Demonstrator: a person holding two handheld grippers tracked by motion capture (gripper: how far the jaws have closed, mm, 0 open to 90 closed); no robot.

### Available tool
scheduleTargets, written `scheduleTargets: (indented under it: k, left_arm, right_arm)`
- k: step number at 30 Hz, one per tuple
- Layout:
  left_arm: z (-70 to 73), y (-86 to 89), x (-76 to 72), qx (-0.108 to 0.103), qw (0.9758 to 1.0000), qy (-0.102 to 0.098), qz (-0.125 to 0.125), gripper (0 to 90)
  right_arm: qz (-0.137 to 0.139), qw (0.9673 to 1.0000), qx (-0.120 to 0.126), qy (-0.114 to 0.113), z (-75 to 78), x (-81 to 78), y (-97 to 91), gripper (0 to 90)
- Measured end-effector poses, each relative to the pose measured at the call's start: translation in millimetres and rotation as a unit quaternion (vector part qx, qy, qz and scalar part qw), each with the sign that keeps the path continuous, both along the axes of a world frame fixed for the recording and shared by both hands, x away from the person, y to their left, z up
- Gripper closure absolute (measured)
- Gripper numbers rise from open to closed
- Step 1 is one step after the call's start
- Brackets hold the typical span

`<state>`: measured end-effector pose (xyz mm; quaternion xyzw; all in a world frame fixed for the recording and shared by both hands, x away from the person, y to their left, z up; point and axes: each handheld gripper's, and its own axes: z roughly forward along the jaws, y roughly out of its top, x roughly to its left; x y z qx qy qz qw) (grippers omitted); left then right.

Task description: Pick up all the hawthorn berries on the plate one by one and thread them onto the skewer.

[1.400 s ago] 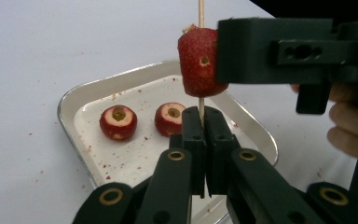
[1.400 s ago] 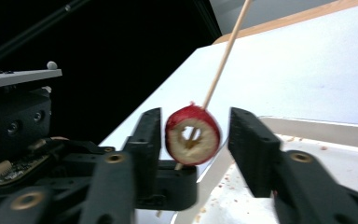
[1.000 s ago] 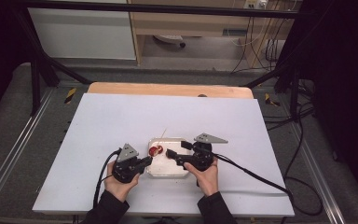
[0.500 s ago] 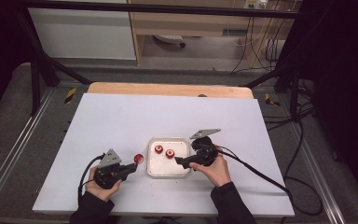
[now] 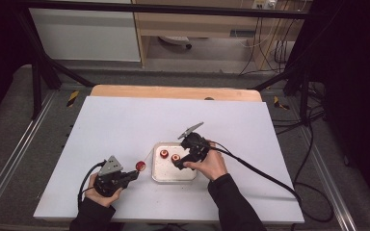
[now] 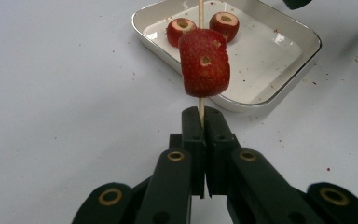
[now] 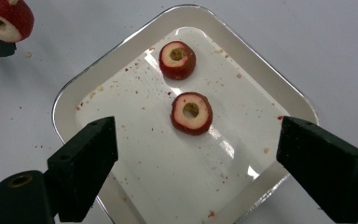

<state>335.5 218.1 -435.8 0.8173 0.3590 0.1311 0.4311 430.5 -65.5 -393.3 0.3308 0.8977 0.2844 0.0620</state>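
Observation:
My left gripper (image 6: 200, 116) is shut on a thin wooden skewer (image 6: 200, 105) that carries one red cored fruit piece (image 6: 204, 63). In the high view it (image 5: 136, 174) sits left of the white tray (image 5: 173, 179), the skewered fruit (image 5: 140, 166) just off the tray's left rim. Two red fruit rings (image 7: 191, 113) (image 7: 177, 59) lie in the tray (image 7: 168, 163). My right gripper (image 7: 198, 135) hangs open above them. Its jaws have just been closing a little, with nothing gripped between them.
The white table top (image 5: 125, 125) has free room to the left, the far side and the right of the tray. A wooden board edge (image 5: 173, 91) runs along the table's far side. Cables (image 5: 260, 173) trail from the right gripper off to the right.
The left gripper has drawn away from the tray to the left, taking the skewer and one fruit piece with it. The right gripper has shifted slightly over the tray.

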Motion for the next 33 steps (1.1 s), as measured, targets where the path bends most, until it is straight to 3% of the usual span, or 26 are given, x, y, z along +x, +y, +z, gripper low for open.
scheduleTargets:
  k: [14, 23, 33]
  left_arm:
    - [-0.2, 2.0, 1.5, 0.000, 1.0000, 0.001, 0.003, 88.0]
    - [0.3, 1.7, 1.6, 0.002, 1.0000, -0.001, 0.002, 88.0]
    - [0.4, 1.8, 1.8, 0.002, 1.0000, 0.000, 0.003, 88.0]
  right_arm:
    - [0.015, 0.9972, -0.050, 0.054, -6.4, 23.8, 23.5, 36.3]
    - [0.007, 0.9951, -0.061, 0.078, -15.6, 34.2, 28.0, 47.0]
    - [0.002, 0.9940, -0.052, 0.097, -18.9, 36.7, 29.5, 57.3]
